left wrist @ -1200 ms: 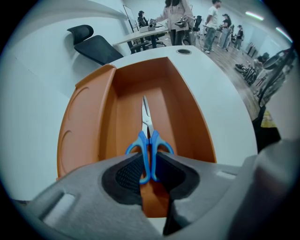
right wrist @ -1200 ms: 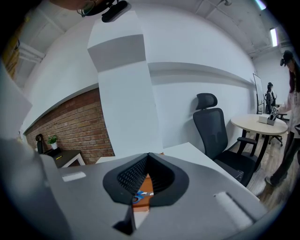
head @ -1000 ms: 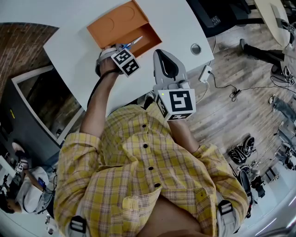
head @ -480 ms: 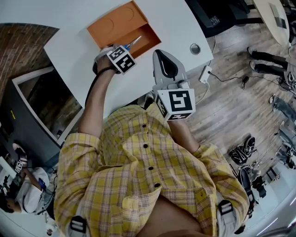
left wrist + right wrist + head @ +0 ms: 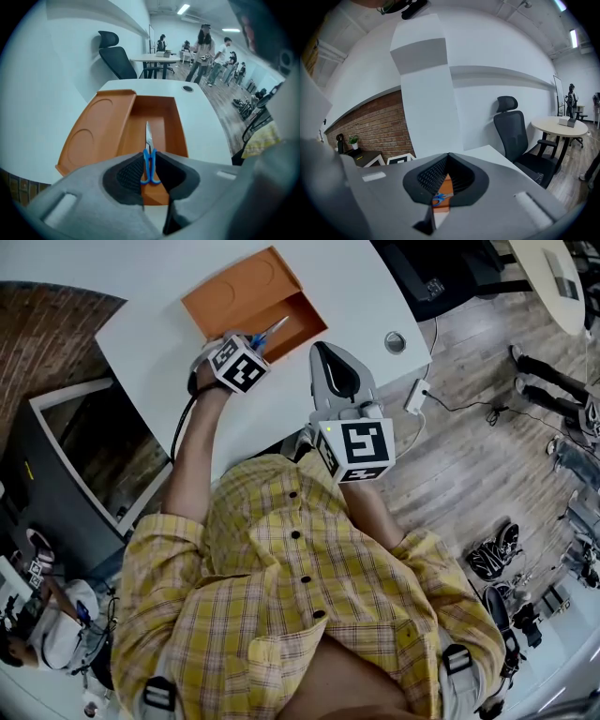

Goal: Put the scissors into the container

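An orange container (image 5: 239, 287) sits on the white table (image 5: 150, 329), with a flat part on the left and a deep compartment on the right. Blue-handled scissors (image 5: 272, 331) lie in the deep compartment, blades pointing away. My left gripper (image 5: 248, 343) hangs over the container's near end, pointing steeply down. In the left gripper view the scissors (image 5: 148, 154) show through the gap of the left gripper (image 5: 150, 159). Its jaws have just been closing, but the pads do not press on anything. My right gripper (image 5: 323, 348) hovers at the table's near edge, shut and empty; past it I glimpse the scissors (image 5: 440, 199).
A round cable grommet (image 5: 396, 340) is set in the table to the right of the container. A black office chair (image 5: 117, 56) and a round table (image 5: 157, 58) stand beyond the far end, with several people further back. Cables and a power strip (image 5: 417, 390) lie on the wooden floor.
My left gripper has lifted and shifted slightly left, off the scissors. The scissors stay lying in the deep compartment. The right gripper has kept still.
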Demonstrator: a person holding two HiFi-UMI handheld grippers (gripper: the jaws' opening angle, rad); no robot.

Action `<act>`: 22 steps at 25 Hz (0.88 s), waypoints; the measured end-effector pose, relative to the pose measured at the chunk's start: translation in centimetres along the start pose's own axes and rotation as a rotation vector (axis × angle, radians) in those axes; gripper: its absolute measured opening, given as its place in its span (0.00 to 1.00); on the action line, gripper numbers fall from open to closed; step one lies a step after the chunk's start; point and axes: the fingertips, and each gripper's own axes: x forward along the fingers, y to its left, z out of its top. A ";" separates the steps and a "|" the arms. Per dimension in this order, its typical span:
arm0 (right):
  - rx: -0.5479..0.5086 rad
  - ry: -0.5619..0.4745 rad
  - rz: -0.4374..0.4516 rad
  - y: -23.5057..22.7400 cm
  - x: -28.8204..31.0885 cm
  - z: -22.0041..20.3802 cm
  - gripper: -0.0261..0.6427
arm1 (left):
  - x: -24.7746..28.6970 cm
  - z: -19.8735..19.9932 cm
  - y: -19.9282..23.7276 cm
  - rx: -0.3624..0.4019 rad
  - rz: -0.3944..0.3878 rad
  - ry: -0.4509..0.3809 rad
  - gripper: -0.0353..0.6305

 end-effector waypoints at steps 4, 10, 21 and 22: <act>-0.001 -0.009 0.006 -0.1 -0.5 0.4 0.05 | -1.8 0.6 0.1 -0.031 0.051 -0.059 0.11; -0.009 -0.026 0.020 0.4 -1.7 0.7 0.05 | -5.9 2.5 -0.8 -0.069 0.121 -0.182 0.06; -0.037 -0.061 0.055 1.8 -4.1 1.8 0.05 | -12.2 4.4 -2.9 -0.135 0.218 -0.346 0.06; -0.036 -0.066 0.059 1.8 -4.3 1.9 0.05 | -12.8 4.5 -3.1 -0.148 0.225 -0.365 0.06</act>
